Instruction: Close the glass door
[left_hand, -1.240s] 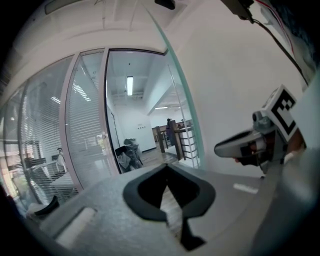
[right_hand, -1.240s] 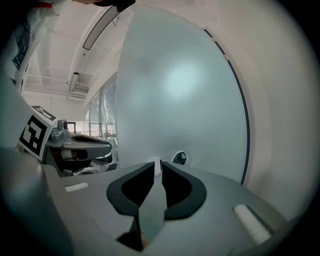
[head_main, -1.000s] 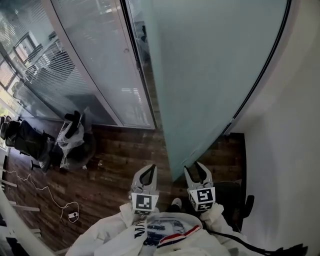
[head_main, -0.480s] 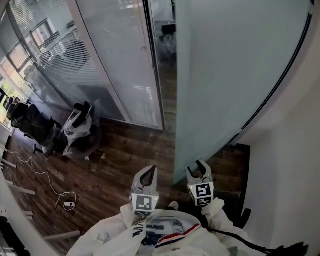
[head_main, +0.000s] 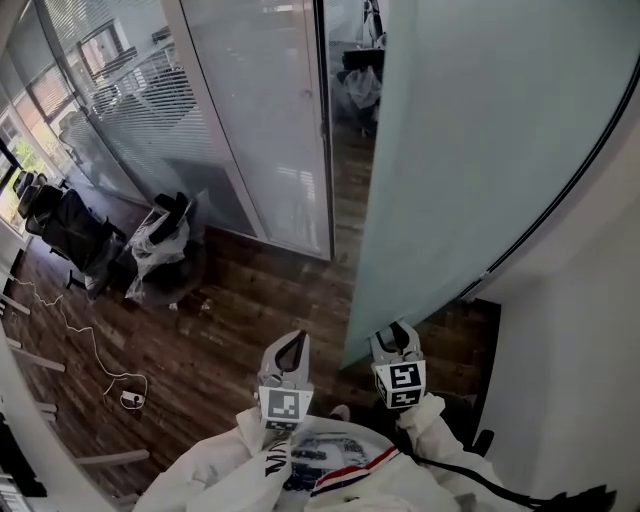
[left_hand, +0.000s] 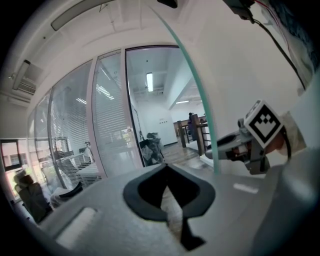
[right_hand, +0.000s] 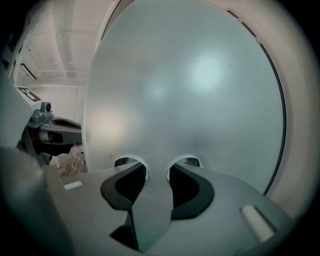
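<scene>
Task barely begun: glass door (head_main: 470, 150) stood open, pane directly ahead of R gripper (head_main: 400, 335), whose empty, parted jaws had just narrowed; L gripper (head_main: 292, 348) clenched empty, facing open doorway (head_main: 350, 170).

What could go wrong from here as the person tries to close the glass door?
1. The right hand-held gripper, whose jaws have just been closing but stand apart with nothing between them, faces the smooth glass door: a push could slip off.
2. The left hand-held gripper, shut and empty, sits beside the door's free edge and could get caught as it swings.
3. A hard push might slam the door into the door frame.
</scene>
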